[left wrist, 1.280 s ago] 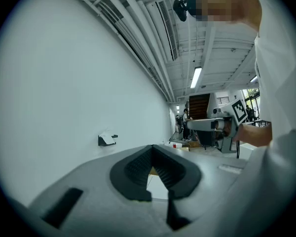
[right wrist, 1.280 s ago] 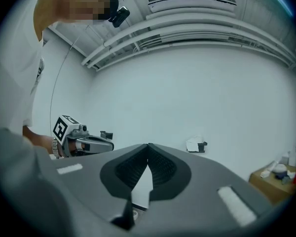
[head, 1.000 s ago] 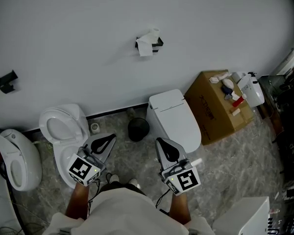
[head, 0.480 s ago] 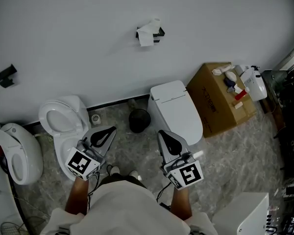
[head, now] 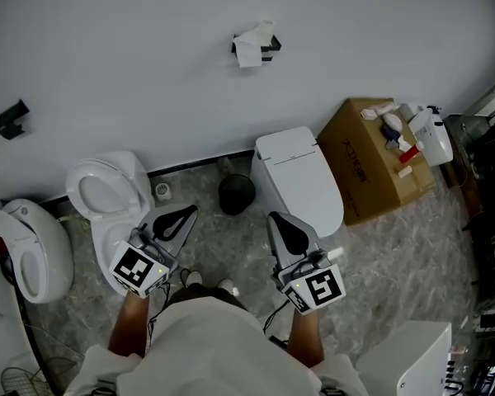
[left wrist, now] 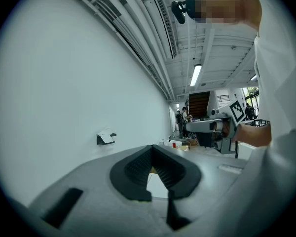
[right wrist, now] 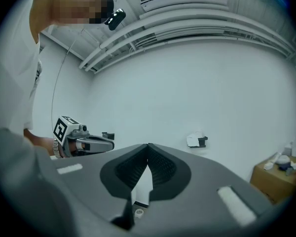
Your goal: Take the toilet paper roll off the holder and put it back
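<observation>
The white toilet paper roll [head: 252, 44] hangs on a black wall holder [head: 269, 46], a loose sheet drooping from it. It also shows small and far off in the left gripper view as the roll [left wrist: 106, 138], and in the right gripper view as the roll [right wrist: 194, 140]. My left gripper [head: 191, 211] and right gripper [head: 273, 217] are held level at waist height, well short of the wall. The left gripper [left wrist: 152, 148] is shut and holds nothing. The right gripper [right wrist: 148, 145] is also shut and holds nothing.
A closed white toilet [head: 299, 180] stands under the roll, with a black bin [head: 235, 194] to its left. An open toilet [head: 107, 205] and another bowl [head: 26, 252] sit further left. A cardboard box [head: 371, 167] with bottles stands right. A second black bracket [head: 11, 120] is on the wall.
The head view has shifted, so the roll and wall sit higher in the picture. Both grippers stay shut and in nearly the same place.
</observation>
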Motion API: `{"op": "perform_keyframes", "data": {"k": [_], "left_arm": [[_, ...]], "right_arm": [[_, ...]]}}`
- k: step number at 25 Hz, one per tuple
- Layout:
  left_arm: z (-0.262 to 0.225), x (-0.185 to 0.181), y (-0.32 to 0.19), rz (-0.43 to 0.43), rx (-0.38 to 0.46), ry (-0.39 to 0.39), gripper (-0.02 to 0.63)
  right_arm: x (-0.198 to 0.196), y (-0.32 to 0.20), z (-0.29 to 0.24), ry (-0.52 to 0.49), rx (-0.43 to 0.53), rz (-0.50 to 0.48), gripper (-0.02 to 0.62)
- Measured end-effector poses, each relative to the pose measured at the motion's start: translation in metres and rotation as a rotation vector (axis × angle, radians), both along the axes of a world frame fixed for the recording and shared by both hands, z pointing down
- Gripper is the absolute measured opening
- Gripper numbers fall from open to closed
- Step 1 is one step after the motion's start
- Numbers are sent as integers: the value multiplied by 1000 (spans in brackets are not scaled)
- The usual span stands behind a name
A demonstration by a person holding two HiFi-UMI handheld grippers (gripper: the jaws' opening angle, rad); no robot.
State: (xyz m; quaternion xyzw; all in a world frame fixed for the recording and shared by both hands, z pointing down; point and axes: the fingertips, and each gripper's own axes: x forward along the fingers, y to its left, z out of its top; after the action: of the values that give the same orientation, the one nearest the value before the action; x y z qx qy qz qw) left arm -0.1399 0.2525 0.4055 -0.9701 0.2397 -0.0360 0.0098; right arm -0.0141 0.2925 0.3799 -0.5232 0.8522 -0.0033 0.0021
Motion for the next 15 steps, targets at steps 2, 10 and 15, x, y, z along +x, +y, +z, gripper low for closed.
{"op": "perform_keyframes", "data": {"k": [2,10,15], "left_arm": [[1,1,1,2,-1,0,-1],[7,2,2,-2,-16,4,-1],[6,5,1,-2,-21,-3,-2]], "right_arm": [[-1,1,2,-9,-4,-5,2],[1,4,5,-25,-13,-13,5],[1,3,4,-25,-18,-28,8]]}}
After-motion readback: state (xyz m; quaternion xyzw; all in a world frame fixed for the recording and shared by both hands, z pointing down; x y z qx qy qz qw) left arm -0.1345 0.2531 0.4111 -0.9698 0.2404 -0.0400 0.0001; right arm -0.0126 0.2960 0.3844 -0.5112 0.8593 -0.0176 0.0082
